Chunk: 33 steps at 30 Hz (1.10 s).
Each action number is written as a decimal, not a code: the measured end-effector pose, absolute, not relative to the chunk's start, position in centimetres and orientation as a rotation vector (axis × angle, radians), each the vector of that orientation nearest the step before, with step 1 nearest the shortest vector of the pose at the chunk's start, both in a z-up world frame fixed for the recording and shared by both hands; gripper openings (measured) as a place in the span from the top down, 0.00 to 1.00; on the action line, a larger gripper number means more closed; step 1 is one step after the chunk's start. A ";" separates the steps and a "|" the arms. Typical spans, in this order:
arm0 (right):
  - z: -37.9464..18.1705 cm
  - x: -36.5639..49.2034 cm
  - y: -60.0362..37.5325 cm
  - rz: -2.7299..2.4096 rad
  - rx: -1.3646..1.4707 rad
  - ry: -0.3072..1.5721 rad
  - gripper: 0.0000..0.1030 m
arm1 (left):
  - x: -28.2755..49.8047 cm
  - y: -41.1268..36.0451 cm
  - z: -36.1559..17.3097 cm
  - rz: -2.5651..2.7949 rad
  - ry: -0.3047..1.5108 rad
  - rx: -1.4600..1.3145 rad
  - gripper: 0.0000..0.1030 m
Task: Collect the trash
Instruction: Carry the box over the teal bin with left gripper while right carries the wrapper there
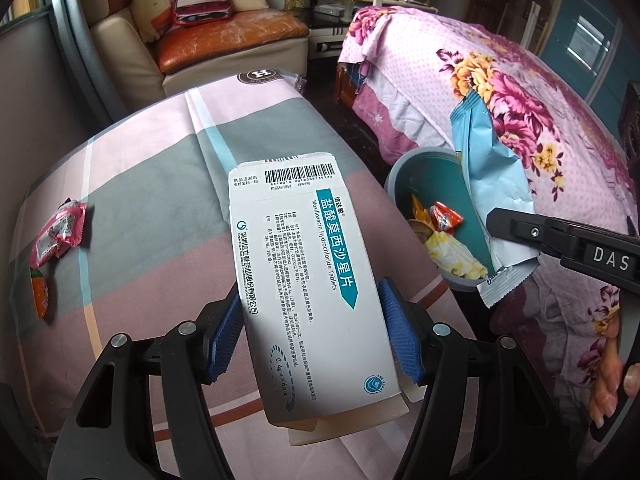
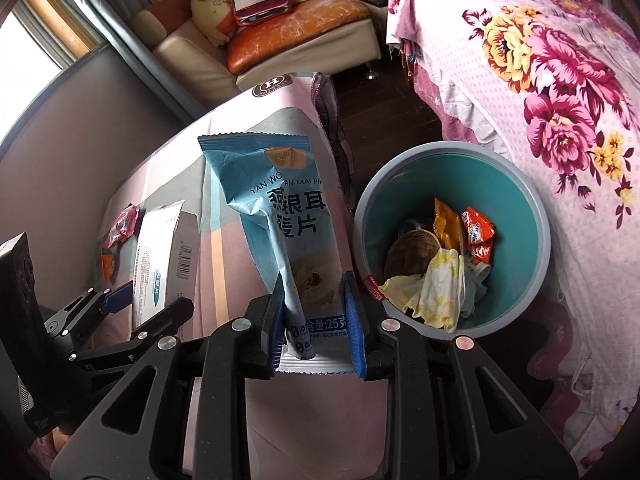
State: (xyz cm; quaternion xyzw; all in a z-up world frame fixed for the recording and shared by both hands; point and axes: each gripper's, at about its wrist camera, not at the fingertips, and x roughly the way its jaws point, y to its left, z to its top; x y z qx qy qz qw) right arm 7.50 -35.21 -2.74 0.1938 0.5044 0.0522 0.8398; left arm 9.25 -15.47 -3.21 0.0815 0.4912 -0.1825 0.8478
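Note:
My left gripper [image 1: 310,332] is shut on a white medicine box [image 1: 304,264] with teal lettering, held above the striped tablecloth [image 1: 160,184]. The same box [image 2: 160,256] shows at the left of the right wrist view, in the left gripper [image 2: 132,300]. My right gripper [image 2: 314,320] is shut on a light blue snack bag [image 2: 276,200], which stands upright between the blue pads. That bag [image 1: 488,176] hangs over the near rim of the teal trash bin [image 1: 404,176], held by the right gripper [image 1: 516,240]. The bin [image 2: 520,200] holds several wrappers and crumpled paper.
A pink wrapper [image 1: 60,228] and an orange packet [image 1: 40,292] lie at the table's left edge. A bed with a flowered pink cover [image 2: 560,100] stands right of the bin. A sofa with cushions [image 1: 224,36] is at the back. A person's fingers [image 1: 608,392] show at the lower right.

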 end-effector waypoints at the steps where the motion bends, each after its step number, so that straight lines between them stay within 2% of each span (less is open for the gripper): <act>1: -2.7 7.3 -35.9 0.101 0.420 1.062 0.75 | 9.2 -15.9 -3.2 -0.391 1.036 0.178 0.36; 33: -5.8 5.7 -47.5 -0.119 0.541 1.054 0.75 | 11.9 -29.7 -4.5 -0.591 1.041 0.316 0.36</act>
